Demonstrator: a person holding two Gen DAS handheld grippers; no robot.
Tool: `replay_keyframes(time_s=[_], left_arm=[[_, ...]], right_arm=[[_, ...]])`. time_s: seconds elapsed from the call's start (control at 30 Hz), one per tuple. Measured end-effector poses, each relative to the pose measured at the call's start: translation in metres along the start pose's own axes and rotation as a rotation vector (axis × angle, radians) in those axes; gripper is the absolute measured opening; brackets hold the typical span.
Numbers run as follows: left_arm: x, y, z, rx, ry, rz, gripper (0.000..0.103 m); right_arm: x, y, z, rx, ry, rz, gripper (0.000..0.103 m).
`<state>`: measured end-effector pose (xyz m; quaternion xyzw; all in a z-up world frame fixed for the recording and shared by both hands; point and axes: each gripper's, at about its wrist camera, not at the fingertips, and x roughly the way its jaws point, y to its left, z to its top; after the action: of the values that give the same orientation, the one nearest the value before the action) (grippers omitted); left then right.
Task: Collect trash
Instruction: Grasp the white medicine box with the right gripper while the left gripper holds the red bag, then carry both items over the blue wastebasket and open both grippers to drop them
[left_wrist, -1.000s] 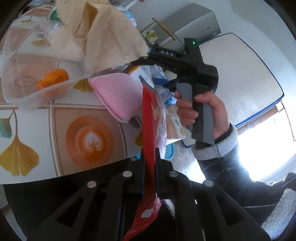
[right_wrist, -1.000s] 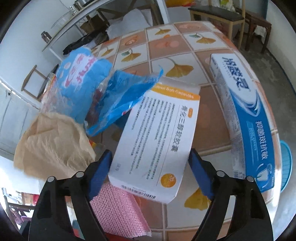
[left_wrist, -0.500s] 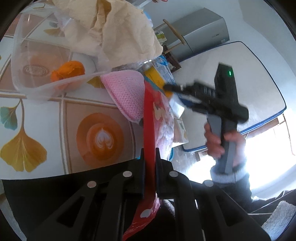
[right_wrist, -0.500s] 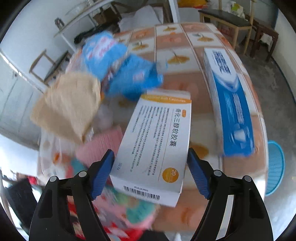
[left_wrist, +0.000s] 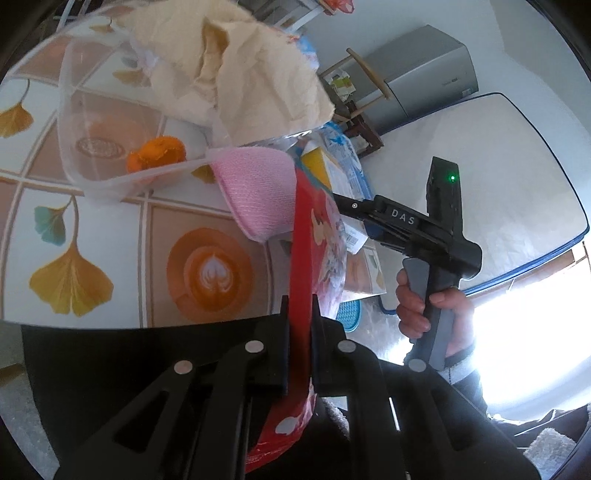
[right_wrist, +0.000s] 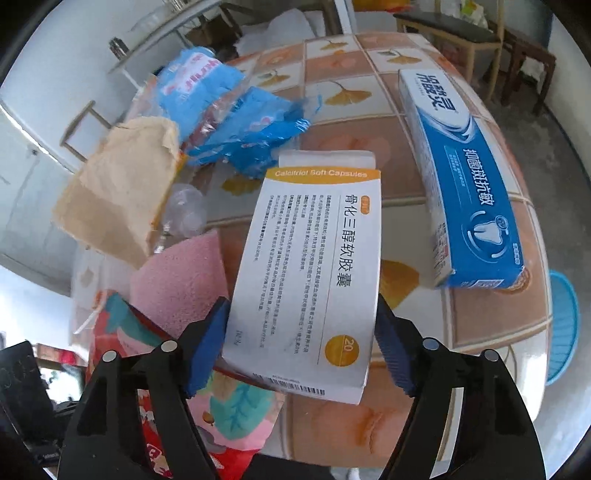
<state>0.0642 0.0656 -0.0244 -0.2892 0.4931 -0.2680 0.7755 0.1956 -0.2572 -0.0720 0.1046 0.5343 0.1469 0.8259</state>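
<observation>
Left wrist view: clear plastic tub (left_wrist: 79, 122) on the tiled ginkgo-print table (left_wrist: 88, 236), an orange fruit (left_wrist: 157, 157) inside it, crumpled beige paper bag (left_wrist: 240, 77) draped over its rim. Right of that a pink mesh sponge (left_wrist: 258, 195) on the table. Left gripper (left_wrist: 298, 314) is clamped tight on a red printed plastic bag (left_wrist: 308, 240), held upright on edge above the table's edge. Further right a person's hand (left_wrist: 436, 314) holds the right gripper's handle. Right wrist view: beige bag at left, crumpled blue plastic wrappers (right_wrist: 229, 114) behind it, pink sponge and red bag lower left. Right gripper (right_wrist: 301, 347) straddles a white-and-orange medicine carton (right_wrist: 314, 266) lying on the table; its jaws have just been closing in, the blue pads (right_wrist: 208, 343) at or just off the carton's sides, contact unclear. Blue-and-white toothpaste box (right_wrist: 465, 177) lies apart at right.
</observation>
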Motion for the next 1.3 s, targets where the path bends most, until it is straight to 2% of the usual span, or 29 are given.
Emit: replay_keyframes(time_s=[0.1, 0.2, 0.33, 0.5, 0.6, 0.7, 0.8, 0.9, 1.0, 1.13, 1.27, 1.3], left_arm=[[-0.009, -0.011, -0.002, 0.011, -0.019, -0.011, 0.008], [-0.025, -0.026, 0.0, 0.023, -0.047, -0.041, 0.008], [-0.042, -0.051, 0.005, 0.059, -0.078, -0.099, 0.008], [-0.04, -0.091, 0.022, 0.166, -0.067, -0.148, 0.008], [-0.023, -0.12, 0.032, 0.251, -0.023, -0.171, 0.008], [0.01, -0.155, 0.041, 0.335, 0.047, -0.198, 0.008], [0.056, -0.187, 0.047, 0.407, 0.152, -0.202, 0.008], [0.118, -0.218, 0.043, 0.471, 0.274, -0.187, 0.008], [0.189, -0.242, 0.034, 0.515, 0.373, -0.127, 0.008], [0.281, -0.267, 0.023, 0.569, 0.45, -0.028, 0.008], [0.365, -0.281, 0.01, 0.566, 0.511, 0.06, 0.008], [0.376, -0.282, 0.009, 0.57, 0.515, 0.074, 0.008]], right_arm=[[-0.017, 0.0, -0.003, -0.017, -0.045, 0.072, 0.07], [-0.04, 0.004, -0.005, -0.043, -0.101, 0.163, 0.07], [-0.078, 0.007, -0.009, -0.08, -0.192, 0.244, 0.07], [-0.133, -0.013, -0.022, -0.063, -0.335, 0.297, 0.07], [-0.163, -0.039, -0.03, -0.015, -0.417, 0.279, 0.07], [-0.194, -0.081, -0.05, 0.069, -0.492, 0.203, 0.07], [-0.208, -0.124, -0.069, 0.174, -0.533, 0.102, 0.07], [-0.211, -0.18, -0.097, 0.319, -0.531, -0.007, 0.07], [-0.205, -0.233, -0.13, 0.472, -0.499, -0.094, 0.07], [-0.182, -0.297, -0.173, 0.674, -0.419, -0.105, 0.07], [-0.146, -0.341, -0.196, 0.834, -0.339, -0.021, 0.07], [-0.141, -0.346, -0.199, 0.862, -0.324, -0.006, 0.07]])
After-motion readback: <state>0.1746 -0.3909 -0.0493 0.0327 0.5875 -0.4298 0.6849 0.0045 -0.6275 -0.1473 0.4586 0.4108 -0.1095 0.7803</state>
